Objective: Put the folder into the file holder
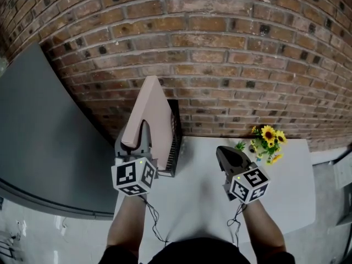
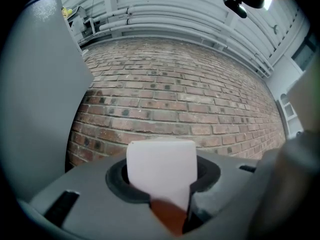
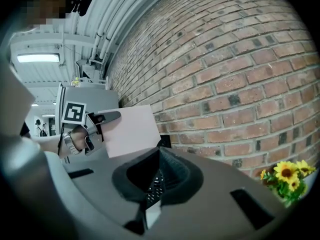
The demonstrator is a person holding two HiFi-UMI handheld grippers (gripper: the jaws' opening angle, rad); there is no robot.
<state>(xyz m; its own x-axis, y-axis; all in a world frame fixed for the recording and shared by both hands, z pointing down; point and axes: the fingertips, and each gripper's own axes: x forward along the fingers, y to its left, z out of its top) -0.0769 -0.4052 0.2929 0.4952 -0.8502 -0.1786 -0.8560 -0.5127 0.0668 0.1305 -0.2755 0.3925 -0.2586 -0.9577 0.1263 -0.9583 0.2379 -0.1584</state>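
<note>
Left gripper [image 1: 142, 132]: raised over the counter's back left corner, jaws clamped on the lower edge of the pink folder [image 1: 148, 110].
Folder: held upright and tilted, its top against the brick wall [image 1: 220, 48], just above and left of the file holder, not inside it.
File holder [image 1: 175, 143]: black mesh, standing at the back left corner of the white counter [image 1: 286, 194].
Right gripper [image 1: 230, 156]: held over the middle of the counter, jaws drawn together with nothing between them.
Sunflowers [image 1: 268, 141]: small bunch at the back edge, towards the right corner.
</note>
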